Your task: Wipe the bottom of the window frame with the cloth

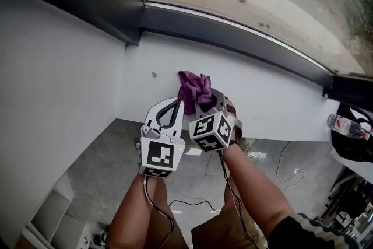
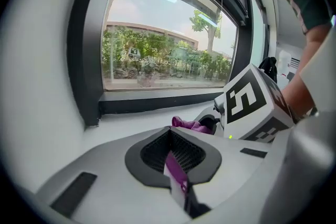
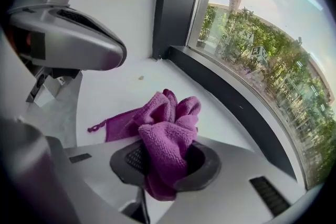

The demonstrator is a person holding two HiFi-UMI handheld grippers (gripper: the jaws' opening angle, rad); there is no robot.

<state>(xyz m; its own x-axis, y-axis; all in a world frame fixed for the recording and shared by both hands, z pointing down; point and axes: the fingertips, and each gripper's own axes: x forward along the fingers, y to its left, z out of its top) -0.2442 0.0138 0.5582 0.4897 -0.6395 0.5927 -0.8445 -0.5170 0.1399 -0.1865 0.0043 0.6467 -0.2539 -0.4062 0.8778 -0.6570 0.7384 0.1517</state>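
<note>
From above, my left gripper [image 1: 176, 103] sits just beside the right one over the white painted sill [image 1: 274, 96]. Only its own view shows its fingers pressed together on nothing. A thin purple strip lies in the seam between them, and I cannot tell what it is. That view also looks past them to the dark grey bottom rail of the window frame [image 2: 157, 102], with trees beyond the glass. The crumpled purple microfibre cloth [image 1: 195, 90] lies bunched on the sill below that rail, near the left corner. The right gripper view adds what the head view hides: one flat corner of the cloth is spread on the sill towards my left gripper. My right gripper [image 1: 208, 103] is clamped on the cloth, with a thick fold bulging up between its fingers. Far right, only the head view catches a clear plastic bottle [image 1: 347, 123].
</note>
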